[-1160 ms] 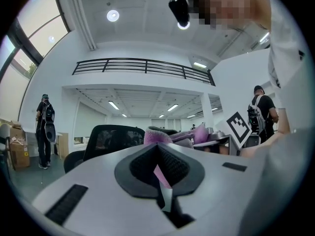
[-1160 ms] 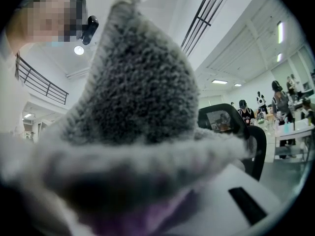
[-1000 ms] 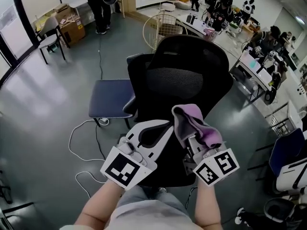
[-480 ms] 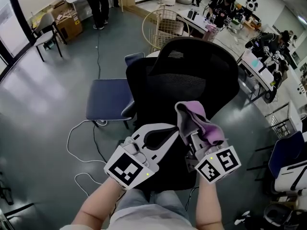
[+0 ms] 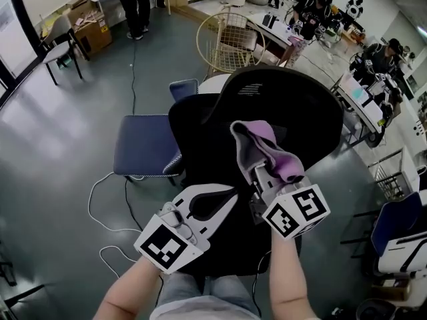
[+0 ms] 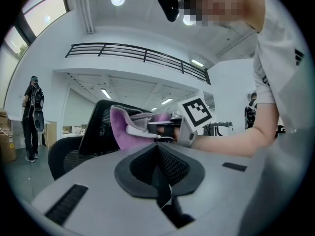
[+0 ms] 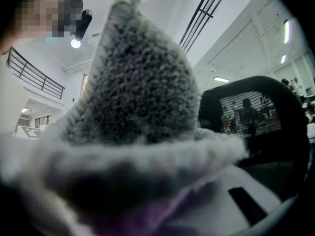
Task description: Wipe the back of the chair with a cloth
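A black office chair shows its mesh back (image 5: 300, 105) from behind in the head view. My right gripper (image 5: 257, 173) is shut on a purple and grey cloth (image 5: 261, 149), which it holds up in front of the middle of that back; I cannot tell whether they touch. The cloth (image 7: 133, 112) fills the right gripper view and hides the jaws, with the chair back (image 7: 256, 112) behind it. My left gripper (image 5: 227, 195) is shut and holds nothing, low and to the left of the cloth. In the left gripper view the cloth (image 6: 125, 127) lies against the chair back (image 6: 96, 129).
A blue-seated chair (image 5: 143, 145) stands left of the office chair, and a gold wire chair (image 5: 227, 39) beyond it. A white cable (image 5: 107, 199) loops on the grey floor. Desks with seated people (image 5: 363, 79) line the right. A standing person (image 5: 137, 5) and cardboard boxes (image 5: 90, 32) are at the far left.
My right gripper has lifted the cloth up and forward, from the lower part of the chair back toward its middle. The left gripper stays shut and has shifted only slightly.
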### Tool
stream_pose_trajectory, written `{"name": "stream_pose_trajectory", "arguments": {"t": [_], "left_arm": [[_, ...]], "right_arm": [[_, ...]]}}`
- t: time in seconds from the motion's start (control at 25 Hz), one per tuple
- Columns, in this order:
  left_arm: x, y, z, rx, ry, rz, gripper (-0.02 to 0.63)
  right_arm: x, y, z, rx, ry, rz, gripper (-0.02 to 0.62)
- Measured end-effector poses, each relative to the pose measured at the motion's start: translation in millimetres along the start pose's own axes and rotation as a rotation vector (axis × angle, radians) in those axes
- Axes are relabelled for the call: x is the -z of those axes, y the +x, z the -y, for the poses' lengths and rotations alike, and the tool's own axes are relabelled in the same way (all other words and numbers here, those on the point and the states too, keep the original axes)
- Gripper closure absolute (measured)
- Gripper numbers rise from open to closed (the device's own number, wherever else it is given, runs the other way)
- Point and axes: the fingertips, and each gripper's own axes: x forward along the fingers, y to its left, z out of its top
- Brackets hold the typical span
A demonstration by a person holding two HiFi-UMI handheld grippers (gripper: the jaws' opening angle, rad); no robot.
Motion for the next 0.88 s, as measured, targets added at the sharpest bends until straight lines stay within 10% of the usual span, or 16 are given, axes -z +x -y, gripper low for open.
{"name": "stream_pose_trajectory", "arguments": {"t": [0.52,0.88], "left_arm": [[13,-13,-25,-0.061,-0.039,-0.013,0.595],[16,7,-8,0.002,-0.011,-0.021,0.595]], "right_arm": [[-11,60,-9,-0.037,-0.024,0.025,0.522],[-9,42,26,0.093,-0.052,0.030,0.522]]}}
